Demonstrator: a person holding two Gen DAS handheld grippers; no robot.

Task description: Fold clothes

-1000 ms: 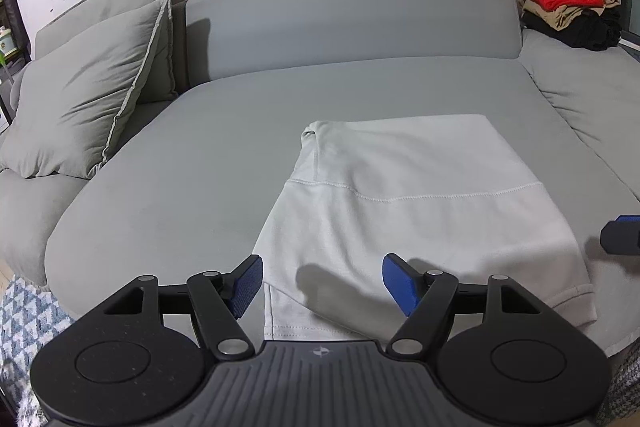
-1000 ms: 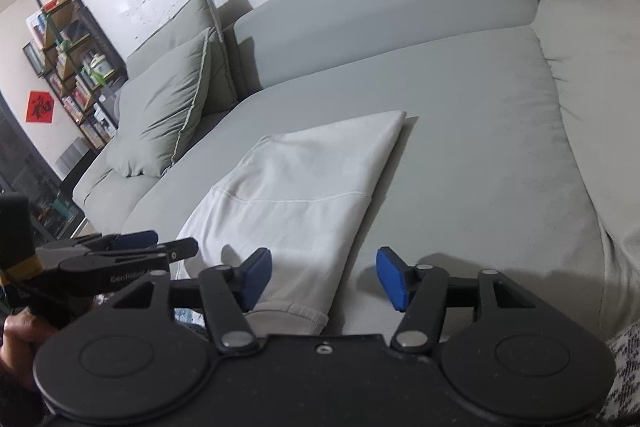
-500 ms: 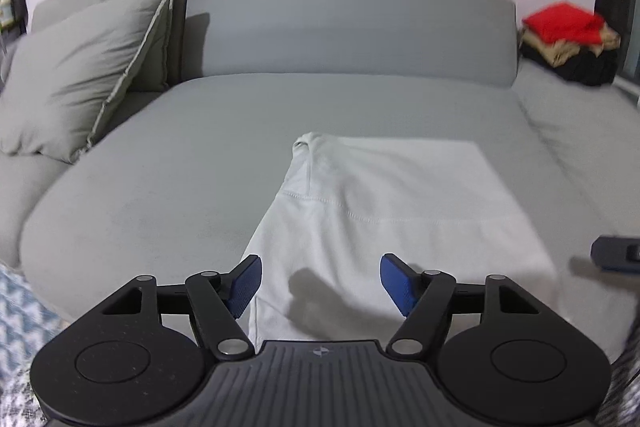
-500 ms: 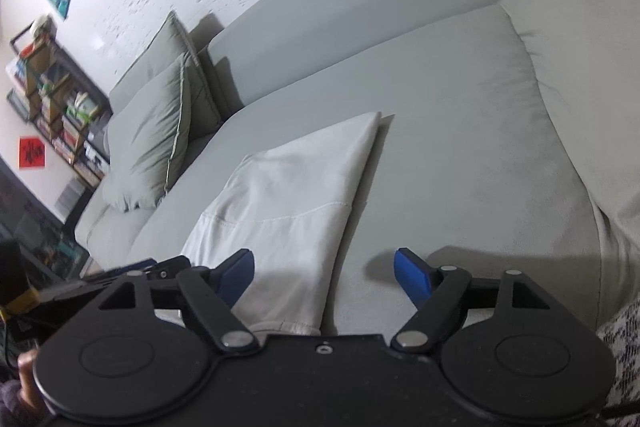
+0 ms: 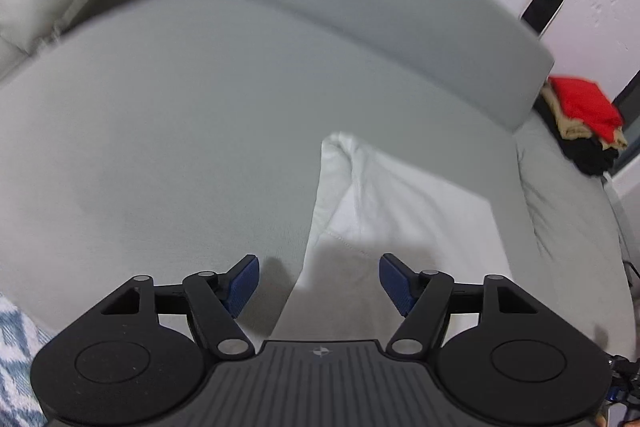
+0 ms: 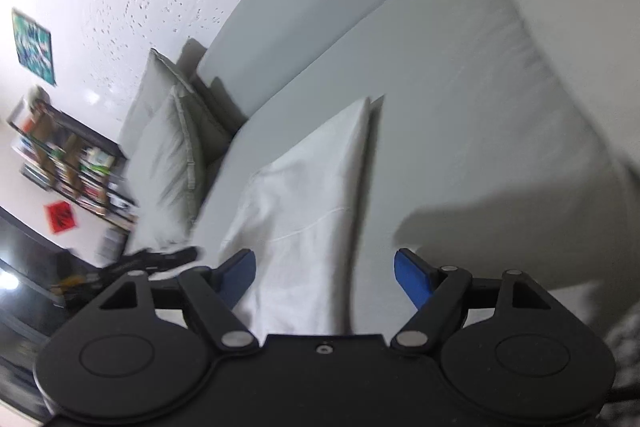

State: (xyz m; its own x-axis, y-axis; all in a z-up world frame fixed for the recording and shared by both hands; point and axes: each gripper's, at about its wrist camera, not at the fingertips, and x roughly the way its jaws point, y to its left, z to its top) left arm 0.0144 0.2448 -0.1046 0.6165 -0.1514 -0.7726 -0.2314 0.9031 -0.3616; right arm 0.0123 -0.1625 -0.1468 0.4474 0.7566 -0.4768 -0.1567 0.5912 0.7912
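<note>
Both my views have tilted and dropped closer since half a second ago | my left gripper [image 5: 319, 281] and right gripper [image 6: 325, 277] spread wide, empty | folded white garment [image 5: 400, 211] flat on grey sofa [image 5: 180, 131].

Both of my views are evenly lit by soft indoor light with no glare. The fisheye lens bends the wide grey fabric sofa [image 5: 200, 131] into a bulge and blacks out the corners. Motion blur smears the pale grey cushions [image 6: 168, 163] and the dark bookshelf of coloured items [image 6: 68, 163] in the right view, and the sofa's back edge in the left view. My left tool [image 5: 319, 281] casts a soft shadow onto the folded white cotton garment [image 5: 400, 211]; my right tool [image 6: 325, 273] stays sharp.
</note>
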